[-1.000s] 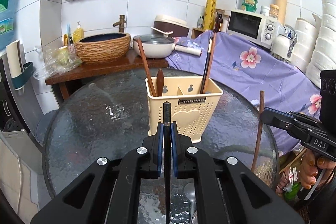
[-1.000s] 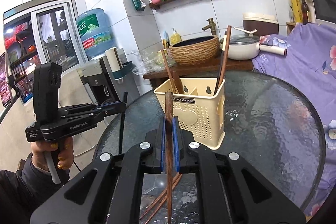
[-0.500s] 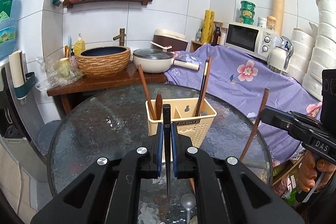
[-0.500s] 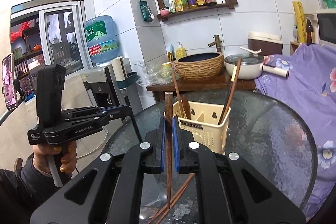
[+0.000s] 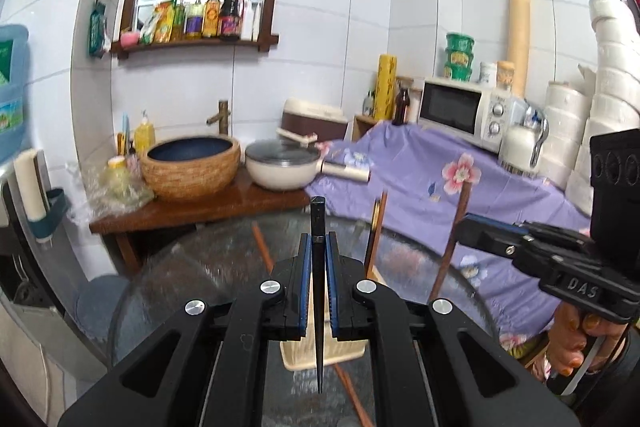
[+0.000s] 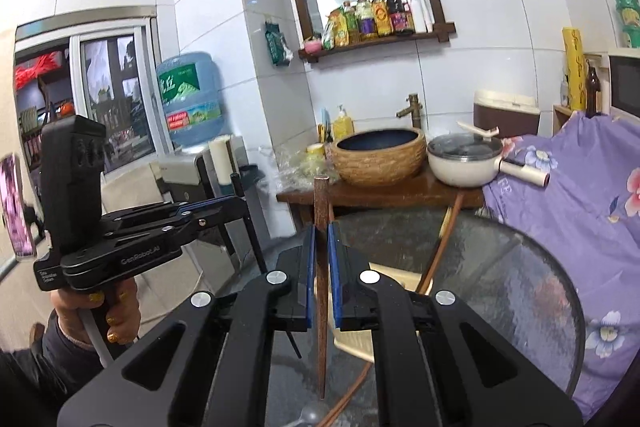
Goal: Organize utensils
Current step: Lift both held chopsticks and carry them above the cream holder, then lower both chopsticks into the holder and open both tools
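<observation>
My left gripper (image 5: 319, 243) is shut on a black chopstick (image 5: 319, 291), held upright above the round glass table (image 5: 192, 267). My right gripper (image 6: 321, 239) is shut on a brown chopstick (image 6: 321, 283), also upright. The cream utensil basket (image 5: 320, 357) sits on the table, mostly hidden behind my left fingers; brown chopsticks (image 5: 374, 239) stick up from it. In the right wrist view the basket (image 6: 394, 277) shows behind the fingers. Loose chopsticks (image 6: 352, 387) and a spoon (image 6: 310, 413) lie on the glass below. Each gripper shows in the other's view: the right one (image 5: 472, 231), the left one (image 6: 236, 205).
A wooden bench (image 5: 200, 211) behind the table holds a woven basin (image 5: 192, 167) and a white pan (image 5: 280, 167). A purple floral cloth (image 5: 460, 183) covers furniture at right, with a microwave (image 5: 464, 111). A water dispenser (image 6: 192, 103) stands at left.
Both grippers have risen and tilted upward, each keeping its chopstick. The basket has dropped lower in both views and is now mostly hidden behind the fingers.
</observation>
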`<state>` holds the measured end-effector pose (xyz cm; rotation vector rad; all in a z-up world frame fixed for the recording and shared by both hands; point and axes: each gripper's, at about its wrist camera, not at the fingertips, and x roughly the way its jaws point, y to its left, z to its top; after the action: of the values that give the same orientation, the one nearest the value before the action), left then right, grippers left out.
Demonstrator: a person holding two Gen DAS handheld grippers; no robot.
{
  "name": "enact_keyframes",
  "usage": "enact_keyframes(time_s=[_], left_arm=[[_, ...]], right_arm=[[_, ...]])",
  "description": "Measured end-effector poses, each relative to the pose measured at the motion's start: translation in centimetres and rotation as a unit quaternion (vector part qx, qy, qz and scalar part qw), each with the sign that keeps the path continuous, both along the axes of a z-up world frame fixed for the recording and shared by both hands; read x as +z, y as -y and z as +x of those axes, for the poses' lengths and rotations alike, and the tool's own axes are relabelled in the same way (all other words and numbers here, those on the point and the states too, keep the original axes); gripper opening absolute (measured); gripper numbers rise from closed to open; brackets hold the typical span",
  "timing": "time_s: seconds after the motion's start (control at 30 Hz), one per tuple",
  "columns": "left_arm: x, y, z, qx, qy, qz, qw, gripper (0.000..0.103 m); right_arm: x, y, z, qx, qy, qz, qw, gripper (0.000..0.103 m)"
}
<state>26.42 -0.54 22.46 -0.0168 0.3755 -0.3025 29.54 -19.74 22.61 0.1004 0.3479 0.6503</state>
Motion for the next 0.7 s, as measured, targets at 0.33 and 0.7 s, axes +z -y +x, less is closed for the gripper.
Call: enact_keyframes(time_s=[0.33, 0.7], left_arm=[[5.5, 0.8, 4.7, 0.041, 0.030, -0.019, 0.9985, 0.007], [-1.4, 1.9, 8.6, 0.075, -0.014, -0.007, 0.9971, 0.007]], right_arm=[[6.4, -0.9, 3.6, -0.062, 0.068, -0.003, 0.996, 0.007], [-1.3, -2.0, 7.8, -0.096, 0.023, -0.034, 0.995, 0.007]])
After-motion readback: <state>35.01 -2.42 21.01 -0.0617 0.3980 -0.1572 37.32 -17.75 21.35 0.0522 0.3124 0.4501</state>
